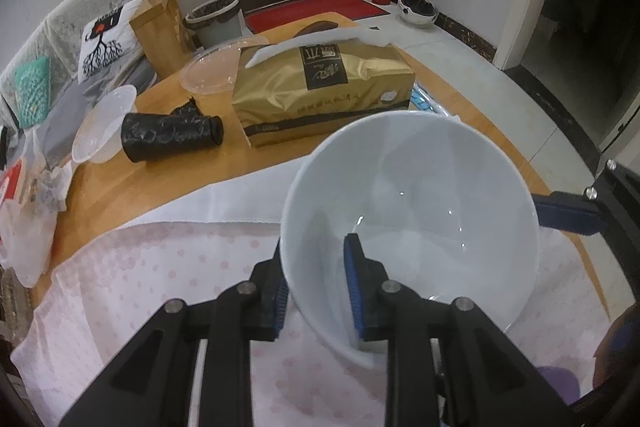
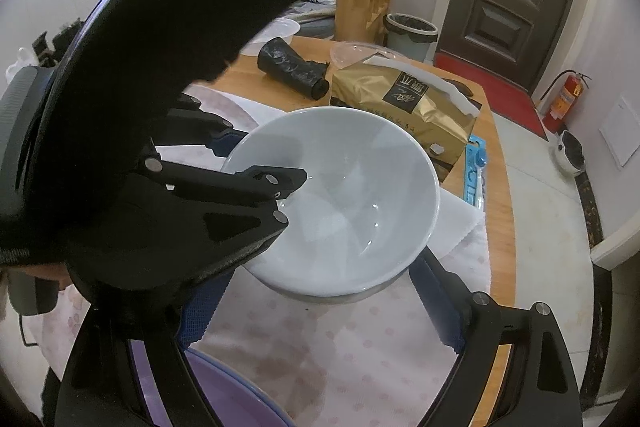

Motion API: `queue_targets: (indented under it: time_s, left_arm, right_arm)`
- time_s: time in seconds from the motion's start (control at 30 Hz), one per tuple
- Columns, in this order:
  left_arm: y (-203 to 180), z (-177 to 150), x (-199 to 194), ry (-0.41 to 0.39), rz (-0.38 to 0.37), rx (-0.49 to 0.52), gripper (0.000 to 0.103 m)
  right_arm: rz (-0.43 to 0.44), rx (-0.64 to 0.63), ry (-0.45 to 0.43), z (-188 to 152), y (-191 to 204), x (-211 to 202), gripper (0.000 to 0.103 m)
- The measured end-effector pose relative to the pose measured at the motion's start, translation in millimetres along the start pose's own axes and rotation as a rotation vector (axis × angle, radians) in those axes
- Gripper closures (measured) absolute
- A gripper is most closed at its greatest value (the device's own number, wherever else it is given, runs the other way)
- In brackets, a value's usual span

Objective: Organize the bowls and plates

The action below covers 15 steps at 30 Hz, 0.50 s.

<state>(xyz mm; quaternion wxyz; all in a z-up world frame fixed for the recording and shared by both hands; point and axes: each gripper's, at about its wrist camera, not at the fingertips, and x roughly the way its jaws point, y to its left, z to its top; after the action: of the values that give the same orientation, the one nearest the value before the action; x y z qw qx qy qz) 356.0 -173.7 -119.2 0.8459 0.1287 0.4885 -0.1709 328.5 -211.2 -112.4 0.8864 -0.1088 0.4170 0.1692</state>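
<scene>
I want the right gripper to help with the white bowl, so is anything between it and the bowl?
Nothing stands between them. The right gripper is open, its fingers either side of the white bowl. The left gripper already pinches the bowl's near rim and crowds that side.

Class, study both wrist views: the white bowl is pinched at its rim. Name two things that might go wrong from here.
1. The left hand-held gripper pinches only the white bowl's thin rim, so the tilted bowl might slip.
2. The gold tissue pack sits just beyond; carrying the bowl forward could knock it.
</scene>
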Motion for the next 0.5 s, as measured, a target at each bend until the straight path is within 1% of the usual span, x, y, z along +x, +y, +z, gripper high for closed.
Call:
queue_targets:
  time_s: [0.1,0.17,0.2,0.3,0.33,0.37,0.43,0.5]
  left_arm:
    - [4,1,2,0.002,-0.016,-0.021,0.076]
    - [7,1,3,0.006,-0.033,-0.037,0.076]
    - [8,1,4,0.008,-0.042,-0.045,0.076]
    - [11,2,7,0.011,-0.095,-0.073,0.076]
    - [12,2,8,0.014,-0.116,-0.083,0.073]
    - [13,2,10,0.014,-0.128,-0.092,0.073]
    - [12,2,12,0.016,-0.132,-0.093,0.073]
    - [12,2,14,0.015,-0.134,-0.094,0.073]
  right_arm:
    - [0.021,0.01,-0.026,-4,-4,-2,0.017]
    - [0.027,0.013,-0.033,-7,-6,-1,0.016]
    - [0.031,0.016,-0.034,-9,-7,0,0.013]
    - [0.06,0.016,-0.034,-18,-11,8,0.011]
    - [0.067,0.011,-0.034,-20,-12,11,0.011]
    - [0.072,0.003,-0.034,-21,-12,15,0.011]
    - [0.097,-0.006,-0.02,-24,-15,26,0.011]
    - [0.146,-0.01,-0.011,-24,-19,35,0.01]
